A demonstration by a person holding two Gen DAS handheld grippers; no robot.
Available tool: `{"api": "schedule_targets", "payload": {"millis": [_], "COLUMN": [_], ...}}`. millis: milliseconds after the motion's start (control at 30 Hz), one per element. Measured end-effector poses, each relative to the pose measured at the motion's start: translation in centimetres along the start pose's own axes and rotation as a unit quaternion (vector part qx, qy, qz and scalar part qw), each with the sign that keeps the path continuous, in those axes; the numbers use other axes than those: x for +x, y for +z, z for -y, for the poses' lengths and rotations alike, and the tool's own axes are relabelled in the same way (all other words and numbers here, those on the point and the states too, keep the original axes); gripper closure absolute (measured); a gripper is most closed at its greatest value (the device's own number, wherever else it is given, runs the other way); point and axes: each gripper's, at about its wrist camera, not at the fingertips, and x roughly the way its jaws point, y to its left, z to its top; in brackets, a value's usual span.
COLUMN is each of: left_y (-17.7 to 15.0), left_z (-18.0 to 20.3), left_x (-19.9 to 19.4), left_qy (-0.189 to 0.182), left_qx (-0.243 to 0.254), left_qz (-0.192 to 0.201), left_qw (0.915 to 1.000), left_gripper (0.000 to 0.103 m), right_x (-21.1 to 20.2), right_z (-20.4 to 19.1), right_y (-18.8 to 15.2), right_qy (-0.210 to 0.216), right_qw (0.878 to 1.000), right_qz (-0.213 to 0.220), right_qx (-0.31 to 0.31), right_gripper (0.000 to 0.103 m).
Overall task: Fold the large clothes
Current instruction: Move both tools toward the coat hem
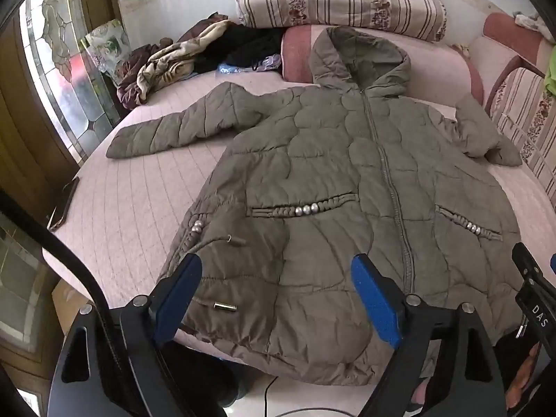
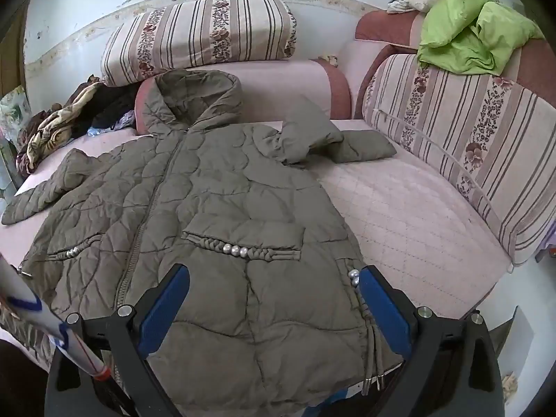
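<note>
Nearest to me, both claws hang released over the hem of the coat, nothing between their pads. My left claw [image 1: 276, 295] sits over the hem's left corner, where a drawstring [image 1: 225, 306] with a metal tip lies on the fabric. My right claw [image 2: 274, 307] sits over the right corner, with two cord ends [image 2: 373, 378] dangling just inside its right pad.

There is one olive padded coat [image 2: 215, 201], laid front up on the pink quilted daybed [image 2: 399, 229], zip closed. Its long axis runs straight away from me, hem nearest and hood [image 1: 359, 59] farthest, resting against the bolster. So each claw is nearer its own side of the hem, and I judge the fold starts there or at the sleeves.

I count two sleeves: the left one [image 1: 173, 128] stretched out flat, the right one [image 2: 333, 139] bent back on itself. Three beaded trims show, two on pockets and one at the side seam. Beyond lie two striped cushions and one green garment [image 2: 465, 38].
</note>
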Motion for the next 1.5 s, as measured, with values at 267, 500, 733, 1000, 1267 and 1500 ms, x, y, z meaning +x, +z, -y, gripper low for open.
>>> {"api": "schedule_targets", "payload": {"millis": [267,500,733,1000,1267,1500], "left_y": [-0.1,-0.1,0.0,-0.1,-0.2,-0.3], "left_z": [-0.1,0.0,0.1,0.3,0.4,0.6], "left_x": [-0.2,-0.1,-0.2,-0.4,-0.4,-0.2], "left_qy": [0.002,0.001,-0.002,-0.005,-0.008,-0.01], "left_qx": [-0.005,-0.005,-0.005,-0.002,-0.002,0.0], "left_qz": [0.002,-0.005,-0.005,-0.007,-0.012,-0.017], "left_qw": [1.0,1.0,1.0,1.0,0.9999,0.9998], "left_gripper": [0.016,0.016,0.016,0.016,0.016,0.016], "right_x": [-0.8,-0.4,-0.4,0.0,0.3,0.5], "right_z": [-0.2,-0.2,-0.2,0.0,0.4,0.5], "right_y": [0.5,0.2,-0.1,-0.2,-0.4,-0.6], "right_qy": [0.011,0.022,0.023,0.024,0.023,0.025], "right_qw": [1.0,0.999,0.999,0.999,0.998,0.998], "right_qz": [-0.017,-0.032,-0.036,-0.045,-0.051,-0.056], "right_qx": [-0.004,-0.001,0.001,0.007,0.014,0.017], "right_gripper": [0.003,0.003,0.003,0.003,0.003,0.003]}}
